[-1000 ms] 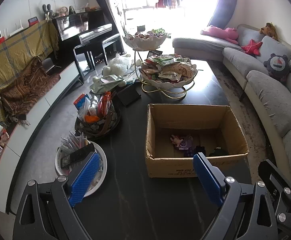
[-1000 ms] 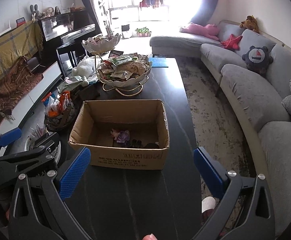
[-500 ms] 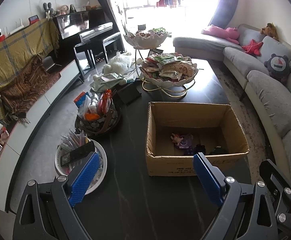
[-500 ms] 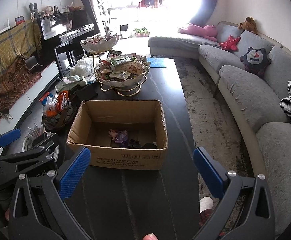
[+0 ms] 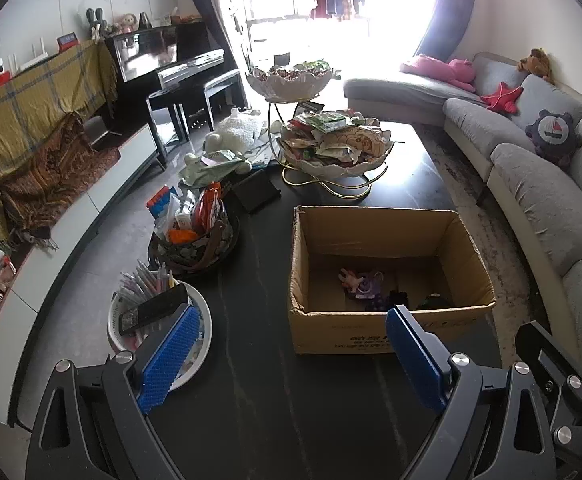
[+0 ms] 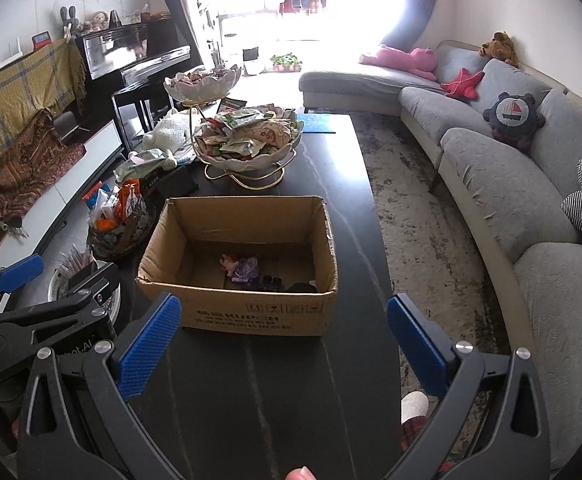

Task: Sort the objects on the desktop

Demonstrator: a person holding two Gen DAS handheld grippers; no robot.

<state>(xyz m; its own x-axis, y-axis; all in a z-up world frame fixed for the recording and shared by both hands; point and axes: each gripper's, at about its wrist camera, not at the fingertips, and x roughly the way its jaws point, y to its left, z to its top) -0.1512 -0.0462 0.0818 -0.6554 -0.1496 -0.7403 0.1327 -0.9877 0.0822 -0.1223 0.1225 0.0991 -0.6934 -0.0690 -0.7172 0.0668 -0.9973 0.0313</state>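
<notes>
Nothing moved, both ribbed-padded claws, left claw [image 5: 289, 350] and right claw [image 6: 279, 338], spread empty, corrugated cardboard box [image 6: 251, 312] ahead

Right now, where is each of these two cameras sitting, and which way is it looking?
Left wrist: on the left tongs, angled down at the dark table and cardboard box; both blue pads show, wide open, empty.
Right wrist: on the right tongs, same downward slant, box dead ahead; open pads and a fingertip show.
Shared: box, snack bowls, grey sofa, and each sees the other tongs.
</notes>
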